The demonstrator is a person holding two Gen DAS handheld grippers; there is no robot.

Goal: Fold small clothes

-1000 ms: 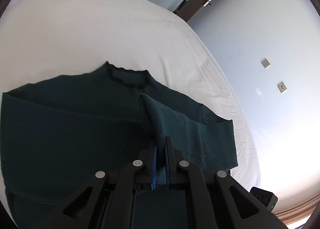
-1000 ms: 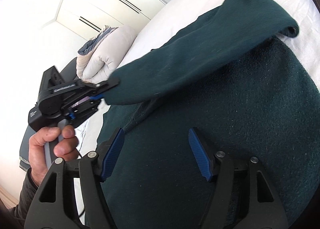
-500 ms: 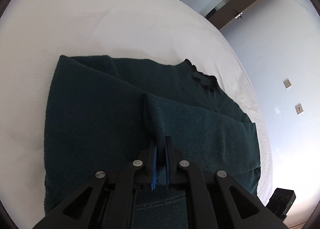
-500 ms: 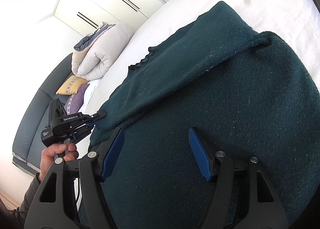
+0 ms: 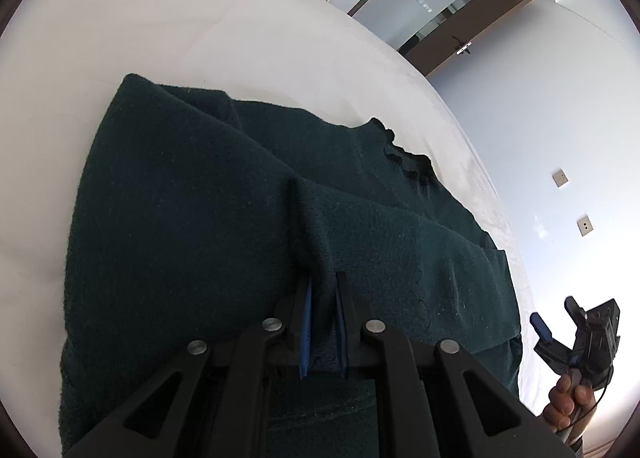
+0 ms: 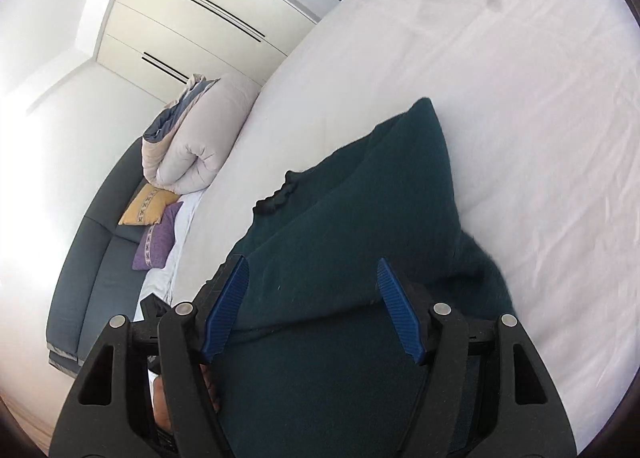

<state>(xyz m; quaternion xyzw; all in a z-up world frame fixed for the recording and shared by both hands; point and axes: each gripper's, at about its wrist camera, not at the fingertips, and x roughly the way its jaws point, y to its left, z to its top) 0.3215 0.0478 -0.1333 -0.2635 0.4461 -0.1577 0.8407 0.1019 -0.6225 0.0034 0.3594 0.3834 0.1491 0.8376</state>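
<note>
A dark green knit sweater [image 5: 208,226] lies on a white bed [image 5: 168,34], its frilled collar [image 5: 404,158] toward the far right. One sleeve [image 5: 400,242] is folded across the body. My left gripper [image 5: 323,290] is shut on the cuff end of that sleeve, low over the sweater. My right gripper [image 6: 312,290] is open and empty, hovering above the sweater [image 6: 340,242]; it also shows in the left wrist view [image 5: 560,318], held by a hand past the bed's edge.
A rolled duvet [image 6: 192,138] and two cushions [image 6: 154,218] lie on a dark sofa [image 6: 92,266] beside the bed. Cupboards [image 6: 192,14] stand behind. A wall with sockets [image 5: 560,178] and a door [image 5: 452,46] flank the other side.
My left gripper has carried the sleeve across the sweater's body and lowered it. My right gripper has pulled back and swung away from the sweater, staying open.
</note>
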